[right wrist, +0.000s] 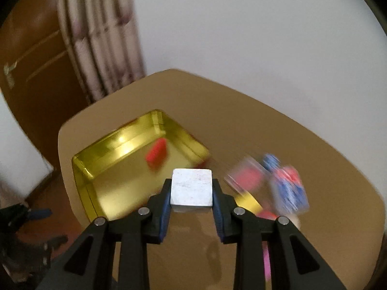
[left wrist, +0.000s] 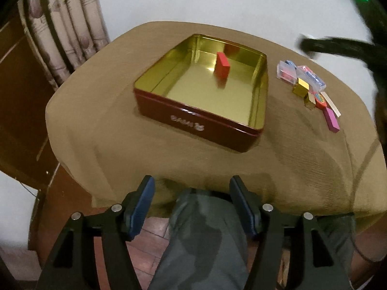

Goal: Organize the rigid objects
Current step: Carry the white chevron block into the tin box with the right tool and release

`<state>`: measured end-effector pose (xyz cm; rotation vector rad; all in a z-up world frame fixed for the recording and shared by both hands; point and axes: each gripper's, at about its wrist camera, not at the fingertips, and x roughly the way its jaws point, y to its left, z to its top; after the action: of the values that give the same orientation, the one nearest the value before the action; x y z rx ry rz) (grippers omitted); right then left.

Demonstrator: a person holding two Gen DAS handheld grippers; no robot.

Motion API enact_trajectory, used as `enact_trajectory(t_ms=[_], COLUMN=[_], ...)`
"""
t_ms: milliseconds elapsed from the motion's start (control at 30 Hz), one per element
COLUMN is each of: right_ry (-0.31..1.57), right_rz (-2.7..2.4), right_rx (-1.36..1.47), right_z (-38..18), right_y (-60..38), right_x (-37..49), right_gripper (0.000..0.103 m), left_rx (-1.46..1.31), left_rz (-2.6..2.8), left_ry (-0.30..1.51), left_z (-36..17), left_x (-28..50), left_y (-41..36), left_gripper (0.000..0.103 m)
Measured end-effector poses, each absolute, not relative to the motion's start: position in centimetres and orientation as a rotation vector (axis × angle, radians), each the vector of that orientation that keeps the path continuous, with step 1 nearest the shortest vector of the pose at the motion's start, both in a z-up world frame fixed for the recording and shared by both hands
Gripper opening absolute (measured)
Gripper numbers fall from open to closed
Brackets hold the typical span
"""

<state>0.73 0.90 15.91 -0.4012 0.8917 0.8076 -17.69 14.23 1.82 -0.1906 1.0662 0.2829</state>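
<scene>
A dark red tin with a gold inside sits on the tan-covered table; a red block stands in it. The tin and red block also show, blurred, in the right wrist view. My right gripper is shut on a white block, held above the table near the tin's right corner. My left gripper is open and empty, off the table's near edge above a person's lap. A blurred dark shape, likely the right gripper, shows at upper right.
A cluster of small items lies right of the tin: clear plastic boxes, a gold block, a pink block, a white strip. They blur in the right wrist view. A curtain and wooden door stand behind.
</scene>
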Motion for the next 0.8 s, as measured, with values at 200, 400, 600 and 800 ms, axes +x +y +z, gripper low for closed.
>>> enact_trajectory(t_ms=[200,400,600,800], right_ry=[0.989,1.109,1.146,1.157], right_rz=[0.776,0.726,0.807,0.744], right_rx=[-0.682,-0.780,-0.580,-0.528], right_z=[10.5,6.4,6.6,6.1], right_y=[10.8,15.3,19.2,18.6], right_x=[2.0,2.9,4.2,6.8], right_gripper=[0.030,0.030,0.030,0.030], left_rx=[-0.231,-0.261,-0.294,-0.298], left_rz=[0.273,0.258,0.253,0.260], left_ry=[1.034,1.050,1.111,1.110], left_z=[2.2,1.8,0.4,0.5], left_x=[-18.6,-18.8,-18.2,-18.2], left_y=[15.3,16.1,16.8,16.9], left_gripper=[0.062,0.066,0.066,0.068])
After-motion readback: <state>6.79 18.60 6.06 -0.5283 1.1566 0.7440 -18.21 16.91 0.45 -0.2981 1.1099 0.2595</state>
